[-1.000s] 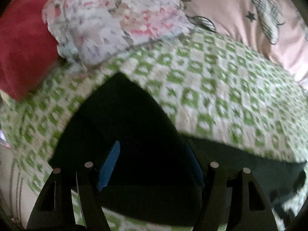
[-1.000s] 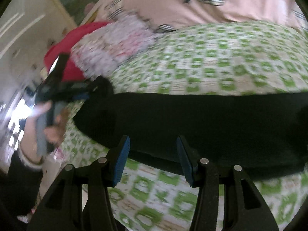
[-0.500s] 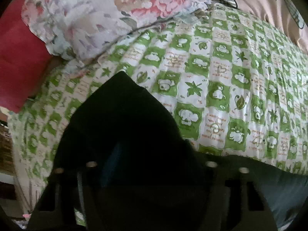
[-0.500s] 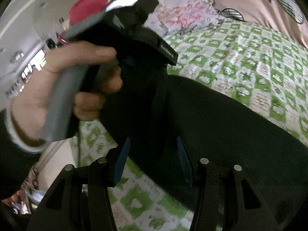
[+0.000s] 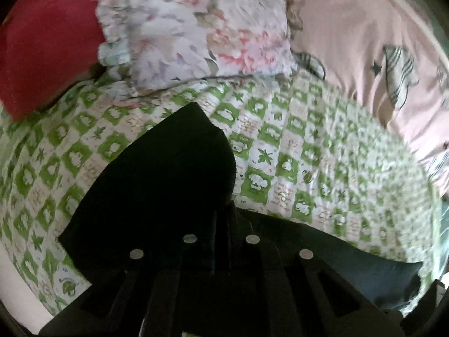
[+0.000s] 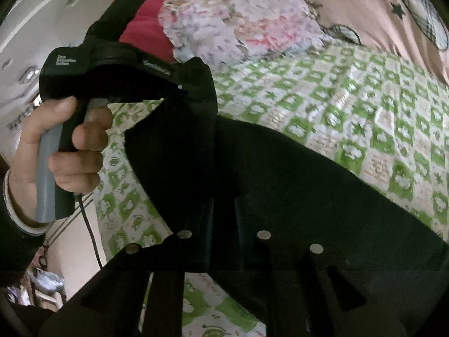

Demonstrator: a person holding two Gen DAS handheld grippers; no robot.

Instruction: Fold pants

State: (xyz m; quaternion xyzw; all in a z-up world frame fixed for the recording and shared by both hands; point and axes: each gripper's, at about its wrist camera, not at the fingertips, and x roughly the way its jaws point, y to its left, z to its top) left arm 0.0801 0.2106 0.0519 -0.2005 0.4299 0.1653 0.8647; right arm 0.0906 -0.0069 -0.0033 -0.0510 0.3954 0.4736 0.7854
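Lying across green-checked bed quilt (image 5: pixel 294 151): black pants (image 6: pixel 294 182). Left claw (image 5: pixel 223 224) and right claw (image 6: pixel 221 219) both clamping pants fabric. Risking slippage or uneven fold from thin pinches.

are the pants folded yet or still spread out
Not neatly folded: the pants stretch long across the bedspread, one end bunched and raised.

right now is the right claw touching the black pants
Touching. The right wrist view shows the right claw shut on the black pants, with cloth pinched between its fingers.
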